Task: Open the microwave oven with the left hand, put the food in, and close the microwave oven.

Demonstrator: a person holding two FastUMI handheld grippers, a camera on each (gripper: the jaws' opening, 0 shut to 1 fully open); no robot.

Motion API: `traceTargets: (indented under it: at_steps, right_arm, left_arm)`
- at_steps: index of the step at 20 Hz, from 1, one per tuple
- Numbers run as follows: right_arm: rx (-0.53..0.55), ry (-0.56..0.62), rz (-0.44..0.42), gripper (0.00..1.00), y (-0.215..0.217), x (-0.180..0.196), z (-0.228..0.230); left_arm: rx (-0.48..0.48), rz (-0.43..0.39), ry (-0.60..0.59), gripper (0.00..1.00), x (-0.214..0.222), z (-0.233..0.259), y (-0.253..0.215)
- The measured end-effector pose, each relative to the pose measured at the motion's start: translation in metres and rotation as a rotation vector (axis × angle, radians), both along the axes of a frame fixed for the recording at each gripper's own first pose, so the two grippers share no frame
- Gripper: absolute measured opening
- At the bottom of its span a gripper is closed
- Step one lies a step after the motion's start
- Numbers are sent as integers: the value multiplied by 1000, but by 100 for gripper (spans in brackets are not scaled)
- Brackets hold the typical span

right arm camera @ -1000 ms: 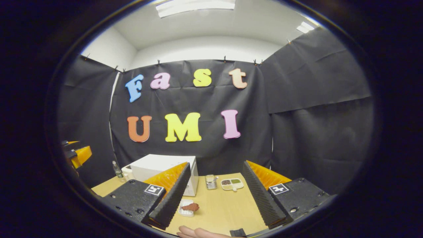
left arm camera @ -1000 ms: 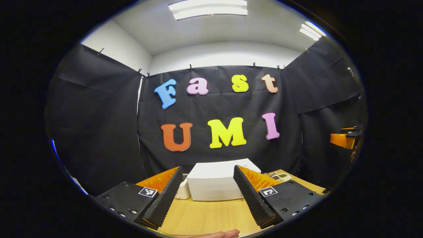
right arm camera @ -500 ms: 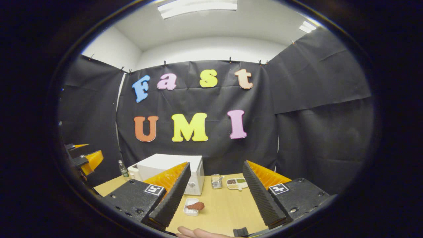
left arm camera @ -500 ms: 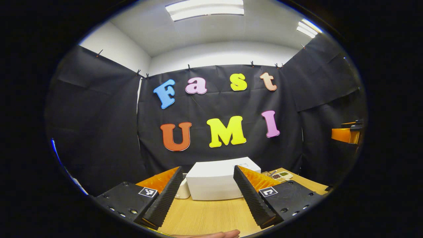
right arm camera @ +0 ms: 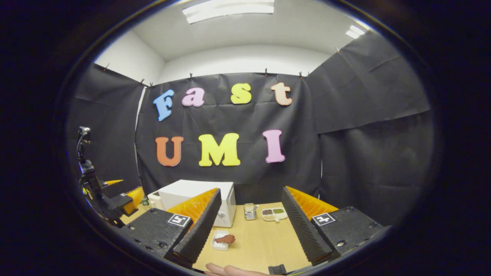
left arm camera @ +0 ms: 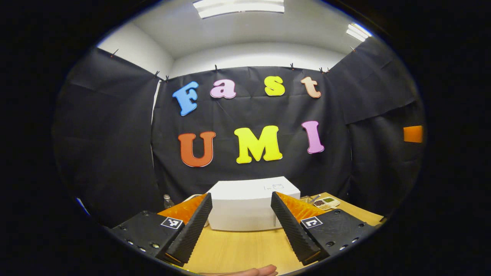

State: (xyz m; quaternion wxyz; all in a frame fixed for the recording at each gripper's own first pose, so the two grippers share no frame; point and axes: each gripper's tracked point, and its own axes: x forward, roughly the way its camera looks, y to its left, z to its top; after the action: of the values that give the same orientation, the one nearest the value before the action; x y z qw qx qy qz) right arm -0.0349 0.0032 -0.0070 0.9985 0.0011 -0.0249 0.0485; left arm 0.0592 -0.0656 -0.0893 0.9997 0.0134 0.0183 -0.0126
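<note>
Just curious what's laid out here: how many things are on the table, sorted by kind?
Microwave oven: 1
Tray with brown food: 1
Divided snack dish: 1
Small metal container: 1
Bottle: 1
Total: 5

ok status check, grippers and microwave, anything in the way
Left hand-held gripper open, empty, short of the white box-shaped microwave. Right hand-held gripper open, empty. Reddish-brown food on small white tray on the wooden table. Path clear.
</note>
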Motion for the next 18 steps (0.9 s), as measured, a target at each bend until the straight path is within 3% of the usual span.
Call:
traceTargets:
  at_steps: [1,2,3,5,6,7,8,9,10,11,12,13,14,15,16,17,18]
  right_arm:
    - [3,-10,-12,100,-7,2,3]
    - [0,-16,-23,90,-12,5,3]
    - [-5,-24,-35,100,-17,7,3]
    - [-13,-39,-62,100,-31,14,2]
    - [-14,-45,-72,90,-37,16,1]
    - [-14,-51,-78,100,-42,19,0]
    - [-10,-55,-82,100,-47,21,-2]
    - [-4,-56,-90,90,-54,24,-5]
    - [0,-56,-92,90,-58,29,-10]
    - [0,-60,-90,100,-62,33,-12]
    - [-4,-67,-96,90,-66,38,-16]
    - [-10,-72,-109,100,-73,44,-19]
    - [-17,-71,-116,100,-78,49,-24]
    - [-20,-66,-119,90,-81,54,-29]
    - [-19,-60,-121,100,-86,59,-34]
    - [-16,-50,-123,90,-91,64,-38]
    - [-11,-38,-125,100,-96,70,-44]
  left_arm:
    - [-18,-12,6,96,9,-9,-5]
    - [-26,-21,6,96,18,-17,-10]
    - [-30,-43,7,96,28,-25,-16]
    - [-60,-118,12,95,46,-47,-37]
    - [-78,-129,16,96,54,-56,-41]
    - [-93,-133,20,96,63,-66,-44]
    - [-102,-140,24,96,72,-75,-48]
    - [-102,-137,31,95,80,-86,-52]
    - [-91,-122,45,86,89,-99,-54]
    - [-71,-113,60,95,98,-113,-58]
    - [-49,-122,77,84,107,-125,-66]
    - [-34,-133,92,93,116,-137,-75]
    - [-30,-143,99,90,124,-146,-84]
    - [-33,-154,109,90,133,-155,-93]
    - [-38,-165,114,90,141,-162,-101]
    - [-39,-169,119,90,151,-169,-108]
    - [-34,-165,128,91,162,-177,-114]
